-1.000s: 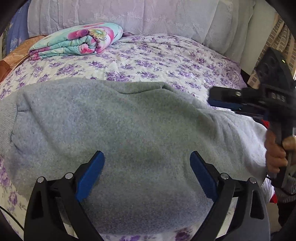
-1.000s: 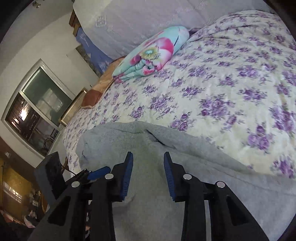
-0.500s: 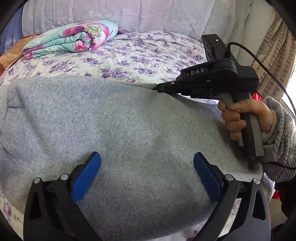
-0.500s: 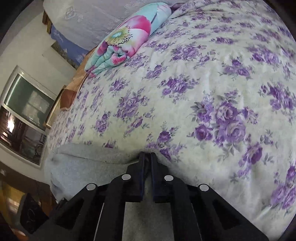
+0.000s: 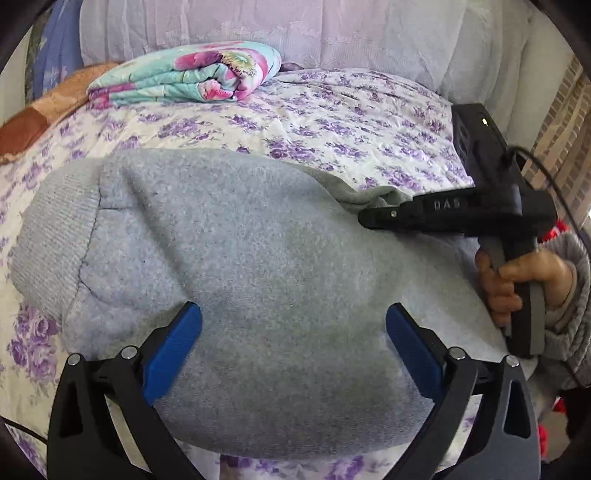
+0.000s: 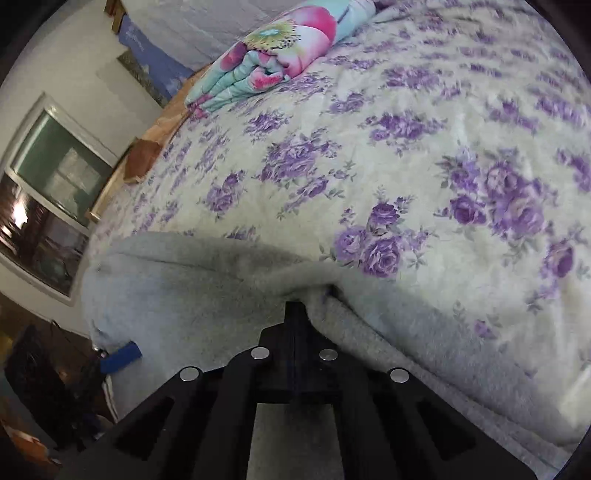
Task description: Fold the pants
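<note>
right gripper [image 6: 295, 314] jaws were clamped on what looked like a seam of the grey pants [image 5: 258, 277]; left gripper [image 5: 293, 332] jaws stood apart above them on the bed [image 5: 351, 122].

Bed [image 5: 332, 122] with a cream sheet printed in purple flowers, fills both wrist views. Grey fleece pants [image 5: 240, 266] lie flat on the bed, directly under and ahead of the left jaws; ribbed waistband to the left of those jaws, far edge bunched up at the tips of the right jaws. Bare floral sheet beyond the pants, ahead of both jaws. Folded quilt [image 5: 184, 75], teal with pink flowers, lies on the bed well ahead and left of the left jaws, well apart from the pants. Orange-brown cloth [image 5: 33, 122] at the bed's far left edge, just beside the quilt. Pale lilac bedding [image 5: 295, 33] piled across the far end.
</note>
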### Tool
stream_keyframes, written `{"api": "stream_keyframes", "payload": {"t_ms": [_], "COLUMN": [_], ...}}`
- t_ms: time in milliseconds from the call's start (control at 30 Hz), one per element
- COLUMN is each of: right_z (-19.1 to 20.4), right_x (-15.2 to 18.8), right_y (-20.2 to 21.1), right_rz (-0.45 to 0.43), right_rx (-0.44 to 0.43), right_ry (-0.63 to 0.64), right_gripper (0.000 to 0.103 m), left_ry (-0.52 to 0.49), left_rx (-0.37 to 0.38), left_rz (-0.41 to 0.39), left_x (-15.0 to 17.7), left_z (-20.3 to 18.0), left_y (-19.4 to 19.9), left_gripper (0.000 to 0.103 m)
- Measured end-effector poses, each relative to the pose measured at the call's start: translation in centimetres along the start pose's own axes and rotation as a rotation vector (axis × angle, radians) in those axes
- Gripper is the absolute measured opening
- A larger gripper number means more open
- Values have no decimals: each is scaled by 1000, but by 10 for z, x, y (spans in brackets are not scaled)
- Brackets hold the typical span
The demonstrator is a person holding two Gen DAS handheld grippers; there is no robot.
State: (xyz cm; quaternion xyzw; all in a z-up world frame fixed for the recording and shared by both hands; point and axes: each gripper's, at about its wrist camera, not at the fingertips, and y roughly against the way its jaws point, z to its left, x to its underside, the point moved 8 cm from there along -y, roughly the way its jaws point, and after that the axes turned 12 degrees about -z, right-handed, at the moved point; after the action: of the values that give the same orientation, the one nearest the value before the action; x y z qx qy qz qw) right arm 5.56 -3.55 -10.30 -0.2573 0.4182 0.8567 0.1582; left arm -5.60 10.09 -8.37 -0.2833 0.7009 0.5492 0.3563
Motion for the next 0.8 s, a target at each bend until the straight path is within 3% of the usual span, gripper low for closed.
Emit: {"api": "stream_keyframes", "payload": {"t_ms": [100,200,233,300,333,400,500,567,600,633,733,800], "right_z": [6,14,11,-6,-16,-26,-18,-11,-14,-21,-59,-97], "right_x": [-6,-3,-1,5,9,8,3,7,13,22,63,101], "right_y": [28,54,55,44,34,32,72,118,145,175,259,309], "right_rz": [-71,-106,-100,-75,-51,-53,-156,-243,-294,-356,-506,-578], "right_rx": [15,-5,-4,39,35,-5,-28,-92,-102,-88,23,100], "right_ry": [-1,28,16,-4,-37,-118,-138,-131,-132,-132,-168,-291], "right_gripper": [3,6,6,7,1,0,7,25,48,58,58,63], "left_ry": [-41,68,81,51,28,-56,-59,6,27,34,9,3], "left_rx": [-75,73,79,2,-28,-82,-87,-21,9,33,86,125], "left_rz": [5,-26,-29,10,35,25,29,18,-1,-25,-72,-73], "left_x": [0,-10,-11,-5,1,6,3,-3,-8,-12,-20,-20], "left_z": [-6,-11,-12,-6,-6,-12,-19,-22,-24,-27,-45,-57], "left_y": [2,19,22,10,0,-6,2,13,19,25,37,37], "left_gripper": [97,97,97,97,97,98,98,98,98,98,98,98]}}
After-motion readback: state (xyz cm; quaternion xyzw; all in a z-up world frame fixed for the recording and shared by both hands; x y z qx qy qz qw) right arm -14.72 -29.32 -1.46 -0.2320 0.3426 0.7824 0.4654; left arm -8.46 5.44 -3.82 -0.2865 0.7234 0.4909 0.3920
